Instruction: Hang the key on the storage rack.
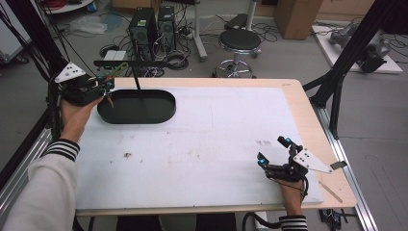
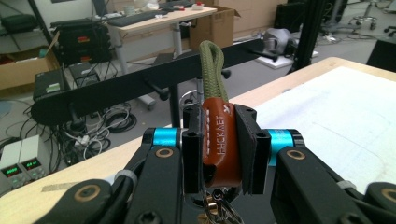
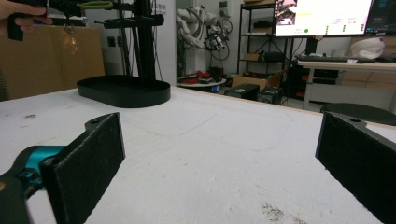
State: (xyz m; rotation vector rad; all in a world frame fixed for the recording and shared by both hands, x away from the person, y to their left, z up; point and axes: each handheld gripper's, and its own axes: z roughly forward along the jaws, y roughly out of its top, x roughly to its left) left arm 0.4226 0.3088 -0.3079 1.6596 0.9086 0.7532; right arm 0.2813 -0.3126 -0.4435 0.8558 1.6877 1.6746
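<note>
The left gripper (image 1: 108, 83) is clamped on the brown leather sleeve of an olive-green cord keychain (image 2: 215, 135), holding it above the tabletop's far left corner, close by the black crossbar (image 2: 140, 84) of the peg stand. The stand's black oval base tray (image 1: 137, 107) sits near that corner. The right gripper (image 1: 274, 151) hovers low near the tabletop's near right corner, jaws wide apart, gripping nothing.
</note>
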